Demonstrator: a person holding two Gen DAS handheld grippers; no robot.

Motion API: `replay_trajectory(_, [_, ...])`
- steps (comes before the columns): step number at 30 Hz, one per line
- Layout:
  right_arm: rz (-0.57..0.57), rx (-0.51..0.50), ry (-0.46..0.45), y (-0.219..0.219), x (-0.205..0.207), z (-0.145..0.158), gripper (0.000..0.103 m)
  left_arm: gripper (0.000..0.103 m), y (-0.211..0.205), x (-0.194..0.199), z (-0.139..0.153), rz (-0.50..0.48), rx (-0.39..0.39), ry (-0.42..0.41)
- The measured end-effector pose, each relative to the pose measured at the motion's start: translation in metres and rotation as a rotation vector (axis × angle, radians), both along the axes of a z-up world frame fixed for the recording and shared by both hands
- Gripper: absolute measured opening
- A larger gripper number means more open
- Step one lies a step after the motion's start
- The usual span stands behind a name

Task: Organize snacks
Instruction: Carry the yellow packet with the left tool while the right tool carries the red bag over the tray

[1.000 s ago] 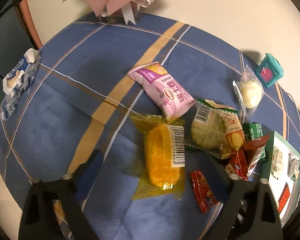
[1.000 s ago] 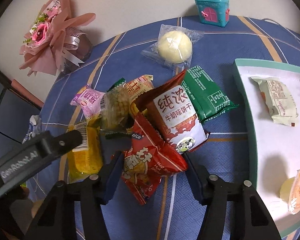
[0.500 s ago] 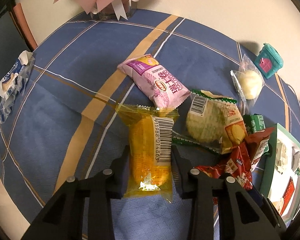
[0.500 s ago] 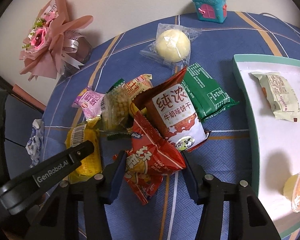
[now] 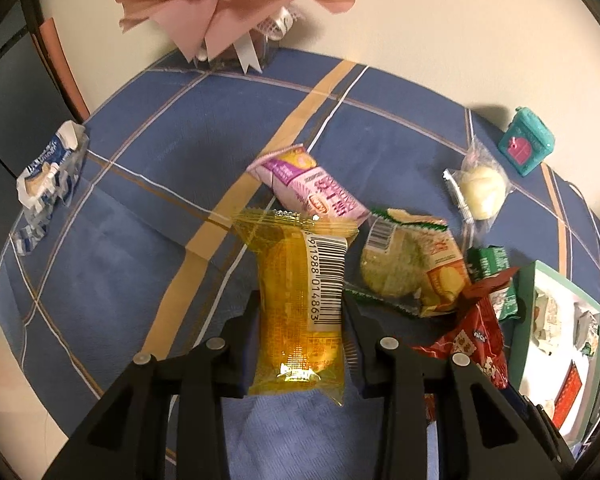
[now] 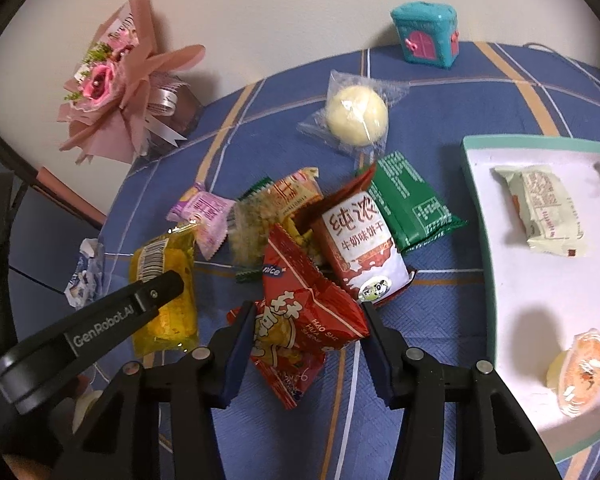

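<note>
My left gripper (image 5: 302, 312) is shut on the yellow snack pack (image 5: 302, 300) with a barcode label and holds it a little above the blue cloth; the pack also shows in the right wrist view (image 6: 166, 288). My right gripper (image 6: 310, 320) is shut on a red snack bag (image 6: 304, 300) at the front of the snack pile. A red-and-white biscuit pack (image 6: 360, 248), a green pack (image 6: 410, 204), a purple pack (image 5: 312, 190), a clear rice-cake pack (image 5: 404, 268) and a wrapped round bun (image 6: 356, 114) lie on the cloth.
A white tray with a green rim (image 6: 466, 176) at the right holds several snacks. A pink bouquet (image 6: 116, 80) and a teal toy house (image 6: 426, 36) stand by the wall. A blue-and-white wrapper (image 5: 46, 172) lies at the table's left edge.
My left gripper closed on the yellow pack and lifted it slightly. My right gripper stayed shut on the red bag and rose a little.
</note>
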State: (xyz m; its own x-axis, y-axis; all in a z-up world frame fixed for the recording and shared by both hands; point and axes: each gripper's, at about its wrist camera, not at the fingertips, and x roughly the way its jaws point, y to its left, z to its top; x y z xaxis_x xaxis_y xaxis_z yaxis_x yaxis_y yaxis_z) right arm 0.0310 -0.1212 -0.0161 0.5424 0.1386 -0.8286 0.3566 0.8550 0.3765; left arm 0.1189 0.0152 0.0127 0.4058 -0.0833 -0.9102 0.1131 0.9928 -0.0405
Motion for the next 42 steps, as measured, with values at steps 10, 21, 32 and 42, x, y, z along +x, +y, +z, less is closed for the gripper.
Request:
replay_trajectory(10, [-0.010, -0.020, -0.028, -0.015, -0.014, 0.025, 0.054, 0.038, -0.016, -0.013, 0.021, -0.010, -0.002, -0.045])
replay_trajectory(21, [-0.128, -0.020, -0.050, -0.071, -0.044, 0.039, 0.054, 0.038, -0.058, -0.031, 0.030, -0.085, 0.003, -0.073])
replay_trajectory(32, [-0.319, -0.036, -0.037, -0.152, -0.092, 0.042, 0.054, 0.038, -0.132, -0.065, 0.034, -0.252, 0.028, -0.104])
replay_trajectory(42, [-0.446, -0.049, -0.025, -0.208, -0.136, 0.043, 0.054, 0.038, -0.184, -0.099, 0.034, -0.423, 0.035, -0.141])
